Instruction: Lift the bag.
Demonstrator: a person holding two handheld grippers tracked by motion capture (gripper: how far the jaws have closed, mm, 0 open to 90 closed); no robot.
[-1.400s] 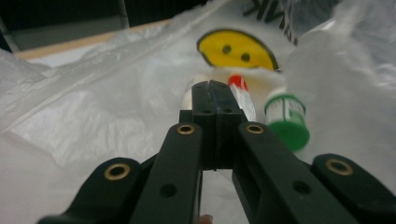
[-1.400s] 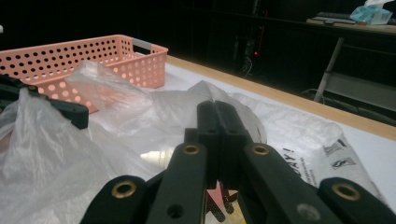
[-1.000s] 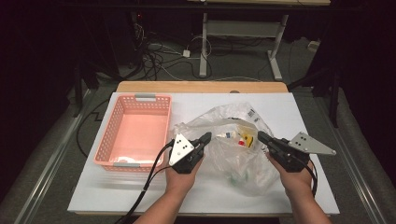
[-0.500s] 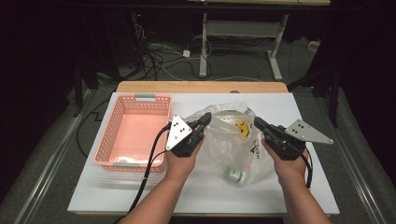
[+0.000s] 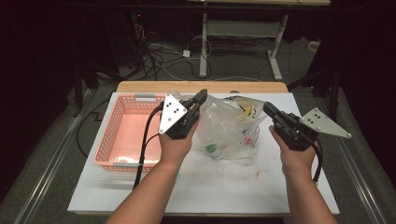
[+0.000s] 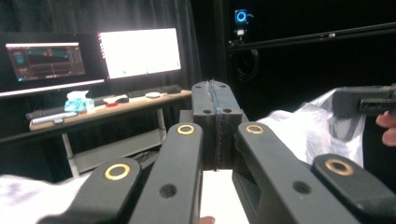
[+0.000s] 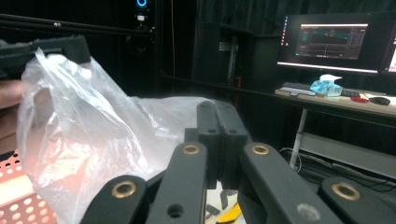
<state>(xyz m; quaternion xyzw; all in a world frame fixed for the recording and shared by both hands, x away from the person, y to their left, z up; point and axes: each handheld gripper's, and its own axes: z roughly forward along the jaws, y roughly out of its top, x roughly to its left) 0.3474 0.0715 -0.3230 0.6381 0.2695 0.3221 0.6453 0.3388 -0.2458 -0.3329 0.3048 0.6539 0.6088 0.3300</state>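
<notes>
White desk (image 5: pixel 205 186) across the lower half of the high view, wooden edge behind. Pink basket (image 5: pixel 122 135) at centre left, nothing visible inside. Clear plastic bag (image 5: pixel 229 126) at centre, strung up between the two tools and hanging over the desk; inside, a green-capped item (image 5: pixel 212 149) low down and yellow and red packets (image 5: pixel 247 112) nearer the top, too blurred to name. Left hand-held gripper (image 5: pixel 201 95) with jaws pressed together on the bag's left edge, thin film caught in the seam in the left gripper view (image 6: pixel 215 100). Right hand-held gripper (image 5: pixel 267 108) likewise clamped together on the bag's right edge.

Likely risks: thin film slipping or tearing at either pinch under the weight of the contents, dropping everything onto the desk; uneven lifting tilting the mouth and spilling items short of the basket.
</notes>
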